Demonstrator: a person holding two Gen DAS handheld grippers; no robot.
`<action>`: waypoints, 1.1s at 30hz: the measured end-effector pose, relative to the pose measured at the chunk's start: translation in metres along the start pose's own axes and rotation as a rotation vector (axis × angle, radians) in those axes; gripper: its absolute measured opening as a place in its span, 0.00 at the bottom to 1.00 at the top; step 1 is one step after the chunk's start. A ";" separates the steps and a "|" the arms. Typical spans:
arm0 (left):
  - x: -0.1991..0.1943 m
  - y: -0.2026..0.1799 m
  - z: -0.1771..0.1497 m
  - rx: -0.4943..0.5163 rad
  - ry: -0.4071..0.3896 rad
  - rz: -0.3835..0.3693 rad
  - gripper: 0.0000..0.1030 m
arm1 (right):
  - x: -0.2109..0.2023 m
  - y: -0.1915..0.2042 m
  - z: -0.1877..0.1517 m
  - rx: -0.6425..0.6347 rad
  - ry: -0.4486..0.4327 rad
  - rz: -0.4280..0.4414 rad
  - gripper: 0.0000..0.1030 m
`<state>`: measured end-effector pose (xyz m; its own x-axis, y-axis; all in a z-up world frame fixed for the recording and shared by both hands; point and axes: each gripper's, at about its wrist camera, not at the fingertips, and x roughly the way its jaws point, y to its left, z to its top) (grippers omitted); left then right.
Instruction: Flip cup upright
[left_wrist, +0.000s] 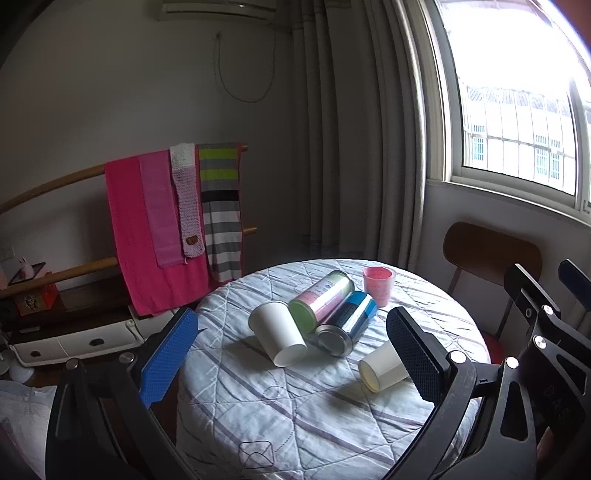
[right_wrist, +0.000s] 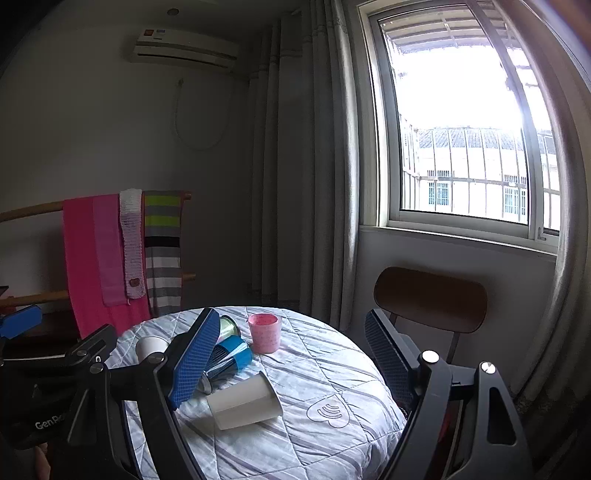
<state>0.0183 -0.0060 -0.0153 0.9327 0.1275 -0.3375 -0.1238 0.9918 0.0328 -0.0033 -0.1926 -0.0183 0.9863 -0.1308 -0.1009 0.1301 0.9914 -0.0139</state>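
A white paper cup (left_wrist: 382, 365) lies on its side on the round table's striped quilted cover (left_wrist: 295, 413), just inside the left gripper's (left_wrist: 291, 354) black finger (left_wrist: 417, 354) and, in the right wrist view, beyond the blue finger (right_wrist: 194, 356) of the right gripper (right_wrist: 291, 362). Both grippers hover wide open, holding nothing. Between the left gripper's fingers lie a second white paper cup (left_wrist: 279, 338), a pink-and-green tin (left_wrist: 321, 299) and a blue-and-silver tin (left_wrist: 347, 323), all tipped over, with an upright pink plastic cup (left_wrist: 378, 284) farther off.

The tablecloth (left_wrist: 295, 413) was pale blue with grey stripes; on it lay white cups (left_wrist: 279, 338), one pink cup (left_wrist: 378, 286).
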 end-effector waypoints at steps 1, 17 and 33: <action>0.000 0.001 0.000 0.002 0.001 0.007 1.00 | 0.001 0.001 0.000 -0.002 0.004 0.006 0.80; 0.006 0.005 -0.005 0.028 0.057 0.011 1.00 | 0.013 0.000 -0.004 0.037 0.073 0.136 0.80; 0.037 -0.014 -0.021 0.102 0.274 -0.011 1.00 | 0.045 0.001 -0.017 0.002 0.377 0.092 0.80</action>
<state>0.0477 -0.0158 -0.0478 0.8056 0.1230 -0.5795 -0.0665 0.9908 0.1179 0.0399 -0.1972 -0.0398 0.8874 -0.0323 -0.4599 0.0437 0.9989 0.0140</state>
